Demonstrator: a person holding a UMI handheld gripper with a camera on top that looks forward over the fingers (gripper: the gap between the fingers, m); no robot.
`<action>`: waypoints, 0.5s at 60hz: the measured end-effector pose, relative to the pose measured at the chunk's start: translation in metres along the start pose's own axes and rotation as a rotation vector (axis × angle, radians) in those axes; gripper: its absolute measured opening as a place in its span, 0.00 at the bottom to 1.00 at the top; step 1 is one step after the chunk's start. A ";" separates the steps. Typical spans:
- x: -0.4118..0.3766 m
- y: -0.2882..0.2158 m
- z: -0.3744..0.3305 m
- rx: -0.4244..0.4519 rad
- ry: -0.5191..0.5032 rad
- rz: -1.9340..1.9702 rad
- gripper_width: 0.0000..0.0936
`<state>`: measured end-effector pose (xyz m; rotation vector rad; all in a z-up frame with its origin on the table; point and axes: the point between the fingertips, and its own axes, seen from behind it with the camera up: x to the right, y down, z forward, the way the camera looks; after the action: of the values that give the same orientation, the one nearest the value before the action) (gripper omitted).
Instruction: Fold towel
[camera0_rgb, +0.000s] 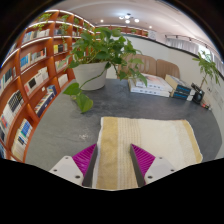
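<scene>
- The gripper (114, 160) sits nearest the camera, its two fingers (84, 158) spread apart, each with a magenta pad on its inner face.
- The fingers are released and grasp nothing; a clear gap runs between them.
- Between and just ahead of the fingers lies the towel (150, 140), a pale cream cloth with faint darker stripes running away from the camera.
- The towel lies flat on the grey tabletop (60, 125); its near part reaches in between the fingers and under the right one, and the rest stretches beyond them.
- Whether the pads touch the cloth cannot be told.
- Beyond the towel, well apart from it, stands a potted plant (98, 55) in a light pot, with broad green leaves trailing over the tabletop.
- To the right of the plant, a small stack of books (152, 86) rests on the far part of the tabletop, with some darker books just beside it.
- A tall wooden bookshelf (35, 65) filled with books curves along the left side of the room.
- A second leafy plant (207, 68) stands far off to the right.
</scene>
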<state>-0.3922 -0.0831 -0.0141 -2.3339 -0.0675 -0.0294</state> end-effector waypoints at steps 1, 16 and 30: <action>-0.001 -0.005 0.000 0.021 0.002 -0.002 0.67; 0.002 -0.008 0.006 0.061 0.027 -0.057 0.14; 0.016 -0.047 -0.026 0.038 -0.074 0.127 0.04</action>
<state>-0.3795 -0.0689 0.0379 -2.2964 0.0429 0.1205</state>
